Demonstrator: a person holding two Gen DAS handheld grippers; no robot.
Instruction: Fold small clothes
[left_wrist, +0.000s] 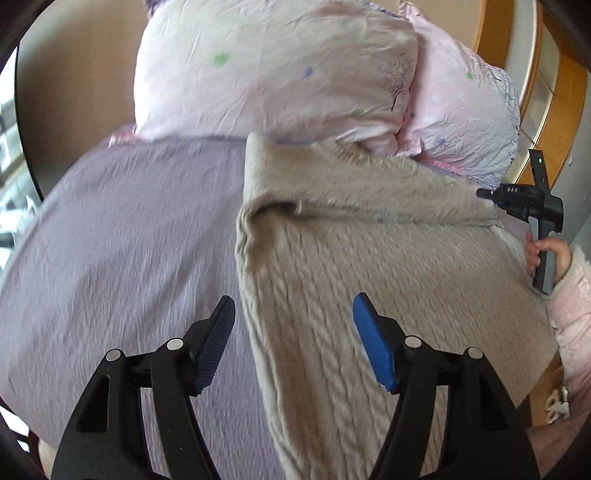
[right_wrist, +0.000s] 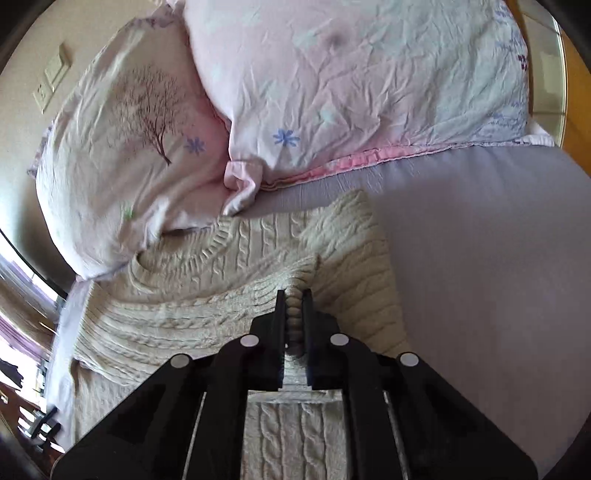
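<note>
A cream cable-knit sweater (left_wrist: 369, 266) lies on the lilac bed sheet (left_wrist: 122, 236), with a flap folded over its far part. My left gripper (left_wrist: 293, 314) is open and empty, hovering above the sweater's left edge. My right gripper (right_wrist: 294, 295) is shut on a pinched fold of the sweater (right_wrist: 229, 295), near its collar end. In the left wrist view the right gripper (left_wrist: 491, 195) shows at the sweater's far right edge, held by a hand.
Two pink patterned pillows (left_wrist: 273, 70) (right_wrist: 369, 81) lie at the head of the bed, just beyond the sweater. A wooden cabinet (left_wrist: 554, 92) stands at the right. A window is at the far left. Lilac sheet (right_wrist: 480, 258) lies right of the sweater.
</note>
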